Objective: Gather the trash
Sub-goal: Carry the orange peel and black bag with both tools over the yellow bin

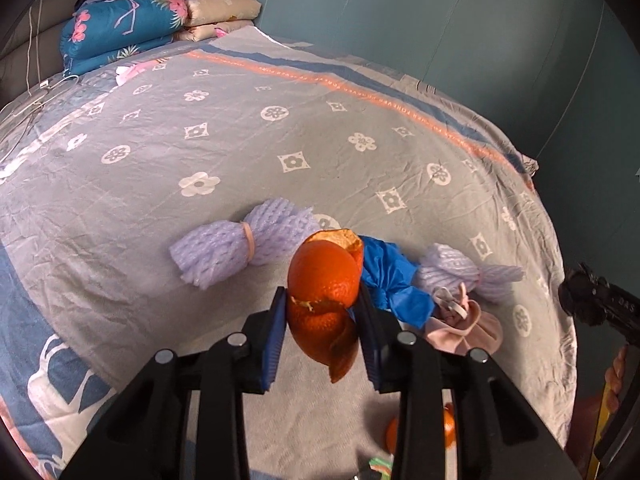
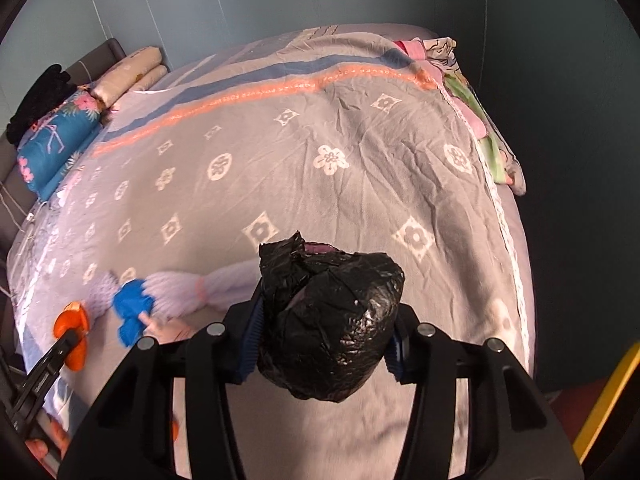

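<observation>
Surface: you are working over a bed [image 1: 168,184] spread with a grey, flower-printed cover, teal walls behind it
Left gripper [image 1: 322,300]: your fingers are clamped on an orange peel [image 1: 325,276], which sticks up past the tips and hangs down between the blue pads [image 1: 272,344]
Ahead of the left tips: a lilac foam net bundle [image 1: 236,246] tied with a band lies on the cover just beyond and to the left of the peel
Right of the left tips: a crumpled blue wrapper [image 1: 394,280] lies just beside the peel, with a second foam net [image 1: 460,270] beyond it and a pink cloth piece [image 1: 468,328] touching both
Under the left gripper: another orange scrap [image 1: 449,426] shows on the cover, mostly hidden by the right finger
Right gripper [image 2: 324,312]: your fingers hold a black plastic bag [image 2: 332,312] squeezed between them, bulging above and below the pads
Left of the right tips: the foam nets and blue wrapper lie on the cover, blurred, with your other gripper and its peel at the far left edge
Far end: folded quilts [image 1: 120,28] are stacked at the headboard
</observation>
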Motion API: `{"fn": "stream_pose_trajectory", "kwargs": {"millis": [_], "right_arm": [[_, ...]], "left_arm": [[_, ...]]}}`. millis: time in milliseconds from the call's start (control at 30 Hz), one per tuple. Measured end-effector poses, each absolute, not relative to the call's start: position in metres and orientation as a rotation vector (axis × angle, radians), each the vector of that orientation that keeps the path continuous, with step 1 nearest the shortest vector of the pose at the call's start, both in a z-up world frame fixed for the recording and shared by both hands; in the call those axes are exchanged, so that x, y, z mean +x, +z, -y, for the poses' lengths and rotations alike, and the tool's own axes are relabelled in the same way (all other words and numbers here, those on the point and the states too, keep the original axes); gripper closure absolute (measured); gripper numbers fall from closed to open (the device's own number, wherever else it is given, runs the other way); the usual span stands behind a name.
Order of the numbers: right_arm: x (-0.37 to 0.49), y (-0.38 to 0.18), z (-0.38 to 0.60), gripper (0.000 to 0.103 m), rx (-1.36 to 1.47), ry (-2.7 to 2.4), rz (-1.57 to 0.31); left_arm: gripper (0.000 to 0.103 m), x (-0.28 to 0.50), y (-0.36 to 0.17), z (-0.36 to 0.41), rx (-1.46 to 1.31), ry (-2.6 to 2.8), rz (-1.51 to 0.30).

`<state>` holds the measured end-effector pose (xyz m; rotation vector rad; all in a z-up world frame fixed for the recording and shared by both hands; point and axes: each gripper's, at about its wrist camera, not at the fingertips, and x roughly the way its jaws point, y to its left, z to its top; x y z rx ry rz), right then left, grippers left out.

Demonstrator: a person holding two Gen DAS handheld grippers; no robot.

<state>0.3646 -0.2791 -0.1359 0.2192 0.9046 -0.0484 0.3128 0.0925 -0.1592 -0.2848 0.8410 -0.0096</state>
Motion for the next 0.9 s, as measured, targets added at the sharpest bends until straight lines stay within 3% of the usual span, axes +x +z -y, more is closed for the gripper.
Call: {"fn": "stream_pose_trajectory", "kwargs": {"millis": [900], "right_arm": [[0.213,-0.026,0.346,0.055,0.26,-0.025,-0.749]], "left_arm": [[0.071,0.243,-0.065,0.015,-0.195,-0.155,-0.737]]}}
